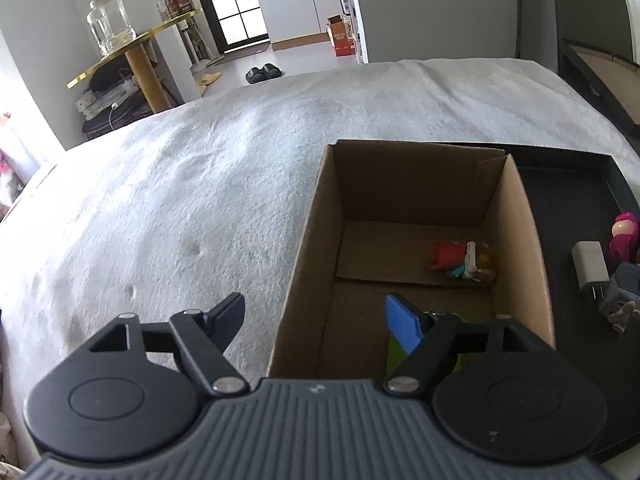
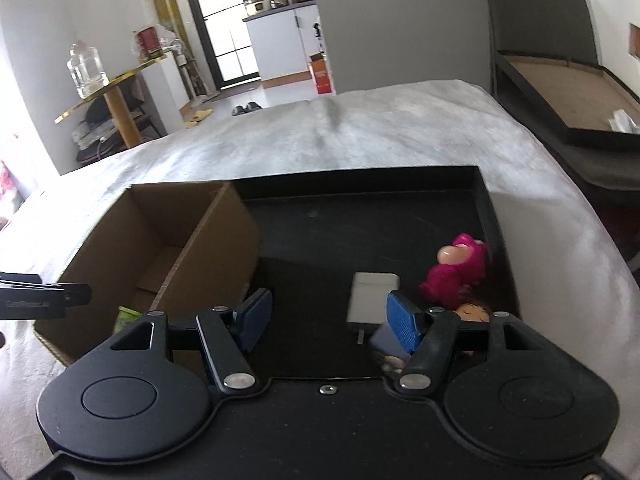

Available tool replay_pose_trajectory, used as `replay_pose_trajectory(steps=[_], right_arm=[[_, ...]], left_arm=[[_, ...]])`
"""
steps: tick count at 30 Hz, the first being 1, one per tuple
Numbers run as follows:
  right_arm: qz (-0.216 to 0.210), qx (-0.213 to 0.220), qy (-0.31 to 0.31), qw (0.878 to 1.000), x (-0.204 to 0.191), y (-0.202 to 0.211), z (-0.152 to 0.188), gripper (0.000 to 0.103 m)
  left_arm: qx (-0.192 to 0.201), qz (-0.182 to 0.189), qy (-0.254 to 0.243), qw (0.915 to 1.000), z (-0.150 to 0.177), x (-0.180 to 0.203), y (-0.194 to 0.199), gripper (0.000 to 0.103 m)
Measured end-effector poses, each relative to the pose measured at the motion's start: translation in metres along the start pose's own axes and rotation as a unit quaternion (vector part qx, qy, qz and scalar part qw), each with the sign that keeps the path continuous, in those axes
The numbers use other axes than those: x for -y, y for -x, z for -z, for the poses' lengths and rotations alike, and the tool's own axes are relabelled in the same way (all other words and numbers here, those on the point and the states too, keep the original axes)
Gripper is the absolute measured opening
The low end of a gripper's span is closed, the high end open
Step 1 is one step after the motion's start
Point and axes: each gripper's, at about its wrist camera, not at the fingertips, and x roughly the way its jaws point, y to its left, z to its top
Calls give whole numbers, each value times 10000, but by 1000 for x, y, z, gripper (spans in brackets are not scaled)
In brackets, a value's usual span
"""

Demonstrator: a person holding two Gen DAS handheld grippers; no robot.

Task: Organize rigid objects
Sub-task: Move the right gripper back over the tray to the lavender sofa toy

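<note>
An open cardboard box (image 1: 316,240) stands on a white bed, left of a black tray (image 2: 360,216). In the box lie a small red and white toy (image 1: 460,260) and a green item (image 1: 400,352). My left gripper (image 1: 316,320) is open and empty, straddling the box's near left wall. In the tray lie a white charger plug (image 2: 370,296), a pink plush figure (image 2: 456,272) and a small doll (image 2: 472,314) in grey. My right gripper (image 2: 330,316) is open and empty, low over the tray, the plug between its fingers.
The white bed cover (image 1: 180,200) stretches far and left. A gold side table with a glass jar (image 1: 110,24) stands beyond the bed at left. A dark bed frame (image 2: 560,112) is at right. The left gripper's side (image 2: 40,296) shows at the right view's left edge.
</note>
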Motion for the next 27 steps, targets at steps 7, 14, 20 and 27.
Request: replay_pose_trajectory(steps=[7,14,20,27], right_arm=[[322,-136,-307,9989,21,-5,11,63],[403,-375,-713,9959,34,-13,20,61],[308,-448,-914,9943,37,-22,20,62],[361,-435,-793,9952,35,-37,17,62]], left_arm=[[-36,-43,-131,9999,-3,11,-1,77],[-67,-71,-206,9997,-4,21,-1,77],[-94,-121,-266,9995,-5,25,-1,77],[-116,-165,-271,9994,-5,26,-3,77]])
